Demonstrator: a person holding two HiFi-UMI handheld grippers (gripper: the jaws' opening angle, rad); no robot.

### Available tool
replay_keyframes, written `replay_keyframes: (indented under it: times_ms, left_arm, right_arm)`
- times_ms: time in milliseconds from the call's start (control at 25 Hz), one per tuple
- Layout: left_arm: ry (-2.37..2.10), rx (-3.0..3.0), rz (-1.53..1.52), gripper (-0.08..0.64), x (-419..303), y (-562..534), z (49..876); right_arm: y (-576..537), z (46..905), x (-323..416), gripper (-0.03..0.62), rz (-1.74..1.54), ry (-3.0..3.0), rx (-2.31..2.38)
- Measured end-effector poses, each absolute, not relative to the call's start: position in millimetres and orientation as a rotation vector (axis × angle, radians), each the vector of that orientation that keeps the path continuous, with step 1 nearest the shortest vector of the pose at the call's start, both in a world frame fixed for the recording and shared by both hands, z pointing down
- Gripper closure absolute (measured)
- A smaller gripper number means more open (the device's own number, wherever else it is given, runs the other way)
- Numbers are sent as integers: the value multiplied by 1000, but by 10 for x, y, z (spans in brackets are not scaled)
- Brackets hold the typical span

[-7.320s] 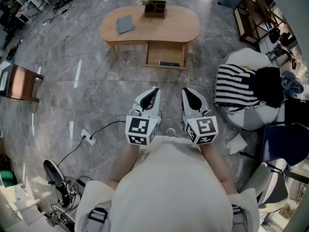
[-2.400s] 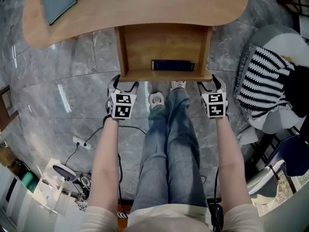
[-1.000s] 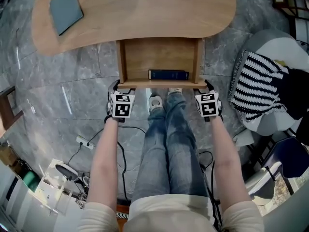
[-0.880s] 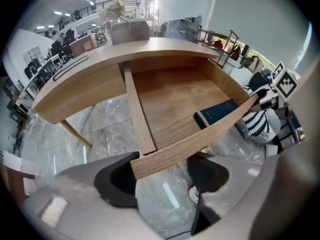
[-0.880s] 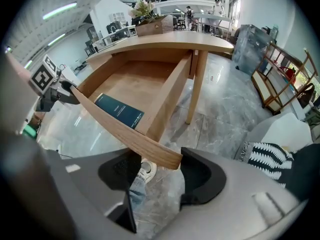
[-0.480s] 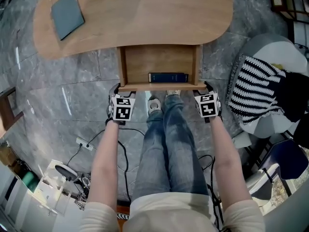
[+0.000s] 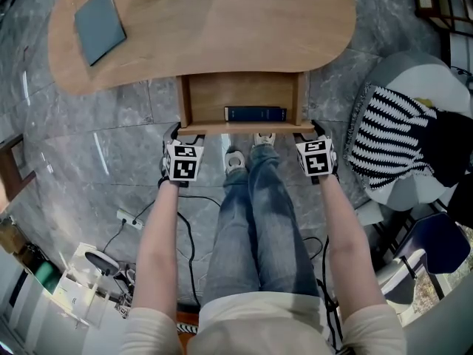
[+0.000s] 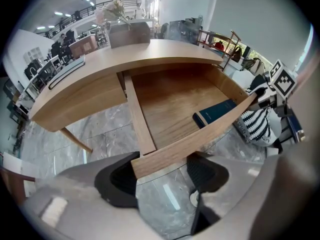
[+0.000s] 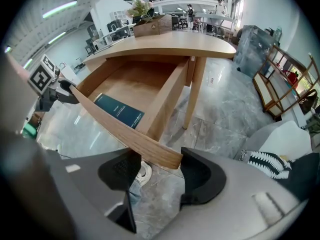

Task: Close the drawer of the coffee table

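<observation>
Drawer: the drawer (image 7: pixel 240 98) of the coffee table (image 7: pixel 214 28) is standing partly open. It is sticking out from under the top toward you, with its front panel just ahead of your feet.
In the drawer: a dark blue book (image 7: pixel 255 114) is lying right against the inside of the front panel, a little right of the middle.
Left gripper: you are holding the left gripper (image 7: pixel 177 132) at the panel's left end, pointing steeply down. Its jaws are standing spread wide, with the panel's corner reaching in between them. Whether a pad is actually touching the wood is hard to judge from this angle.
Right gripper: you are holding the right gripper (image 7: pixel 312 130) the same way at the panel's right end. Its jaws are likewise spread, straddling that corner rather than pinching it.
Table top: a grey-blue notebook (image 7: pixel 94 34) is lying near the left end, and a wooden planter box (image 9: pixel 152 26) with a plant is sitting at the far edge.
Legs: your jeans (image 7: pixel 255 220) are running up between the two grippers, and your shoes (image 7: pixel 235 160) are resting just short of the drawer front.
Floor: the grey marble floor (image 7: pixel 96 146) is gleaming under the lights. A white power strip (image 7: pixel 127 215) with its cable is lying to your left.
Room: a black-and-white striped cloth (image 7: pixel 388 135) is hanging over a pale seat right of the table. A wooden rack (image 9: pixel 280 84) is standing further back on that side.
</observation>
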State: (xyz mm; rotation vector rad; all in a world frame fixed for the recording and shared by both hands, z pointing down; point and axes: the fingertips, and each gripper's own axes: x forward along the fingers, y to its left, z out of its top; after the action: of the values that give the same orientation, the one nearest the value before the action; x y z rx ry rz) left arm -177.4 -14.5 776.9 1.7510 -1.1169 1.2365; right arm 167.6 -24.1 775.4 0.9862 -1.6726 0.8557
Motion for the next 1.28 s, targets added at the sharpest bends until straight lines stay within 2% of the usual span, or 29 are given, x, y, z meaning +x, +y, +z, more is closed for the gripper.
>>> replay_keyframes:
  times_ms: [1280]
  left_arm:
    - [-1157, 1801, 1229, 262, -1795, -993, 7737]
  right_arm:
    - [-1082, 7723, 1646, 345, 805, -1718, 1017]
